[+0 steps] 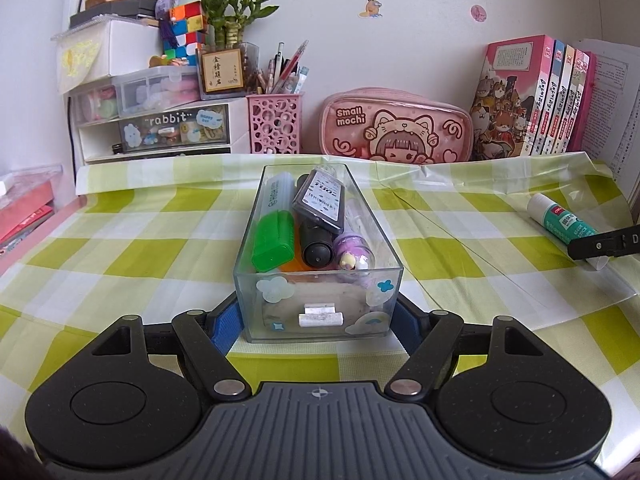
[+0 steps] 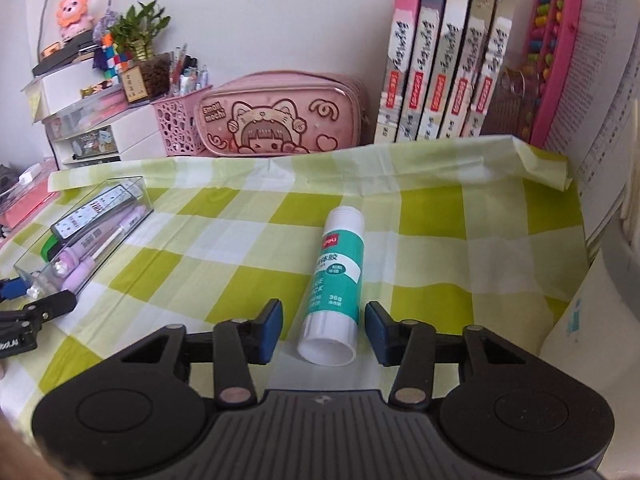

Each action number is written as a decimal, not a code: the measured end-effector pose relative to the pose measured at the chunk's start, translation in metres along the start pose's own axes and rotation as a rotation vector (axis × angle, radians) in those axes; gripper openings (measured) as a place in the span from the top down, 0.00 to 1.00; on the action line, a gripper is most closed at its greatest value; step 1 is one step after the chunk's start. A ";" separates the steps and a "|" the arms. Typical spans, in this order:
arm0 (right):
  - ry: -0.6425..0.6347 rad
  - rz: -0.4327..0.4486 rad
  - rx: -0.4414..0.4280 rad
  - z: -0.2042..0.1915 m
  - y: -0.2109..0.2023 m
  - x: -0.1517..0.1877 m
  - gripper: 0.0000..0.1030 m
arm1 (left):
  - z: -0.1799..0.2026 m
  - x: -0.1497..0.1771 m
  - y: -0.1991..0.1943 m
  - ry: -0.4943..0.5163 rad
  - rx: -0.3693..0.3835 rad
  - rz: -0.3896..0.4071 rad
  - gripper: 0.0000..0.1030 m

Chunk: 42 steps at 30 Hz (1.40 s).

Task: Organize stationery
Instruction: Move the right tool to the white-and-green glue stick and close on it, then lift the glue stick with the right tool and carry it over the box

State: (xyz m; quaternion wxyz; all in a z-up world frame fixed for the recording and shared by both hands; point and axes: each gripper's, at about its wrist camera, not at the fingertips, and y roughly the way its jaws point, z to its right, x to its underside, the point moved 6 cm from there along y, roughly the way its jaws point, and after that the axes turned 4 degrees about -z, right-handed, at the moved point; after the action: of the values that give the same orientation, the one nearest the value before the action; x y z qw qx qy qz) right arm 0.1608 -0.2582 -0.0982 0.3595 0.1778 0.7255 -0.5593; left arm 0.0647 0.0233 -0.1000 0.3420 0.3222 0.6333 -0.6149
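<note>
Lying between the right gripper's (image 2: 324, 330) parted fingers, untouched: the glue stick (image 2: 334, 276)

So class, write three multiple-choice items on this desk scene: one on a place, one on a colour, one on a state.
1. Where does the glue stick lie?
A. in the clear box
B. on the checked cloth
C. in the pink pen holder

2. What colour is the highlighter cap in the clear box?
A. green
B. red
C. yellow

3. How is the right claw?
A. clamped on the glue stick
B. open, straddling the glue stick
C. holding a book

Answers: B, it rests on the cloth; A, the cap is bright green; B, gaps show beside both pads.
</note>
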 end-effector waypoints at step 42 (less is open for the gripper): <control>-0.018 -0.253 -0.268 -0.150 0.043 -0.034 0.55 | 0.000 0.000 0.000 -0.001 0.002 0.001 0.28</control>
State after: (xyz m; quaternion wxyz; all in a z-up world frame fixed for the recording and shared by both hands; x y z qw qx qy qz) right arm 0.1638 -0.0991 -0.0853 0.3135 0.0306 0.8068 -0.4999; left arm 0.0647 0.0232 -0.1001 0.3425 0.3225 0.6323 -0.6156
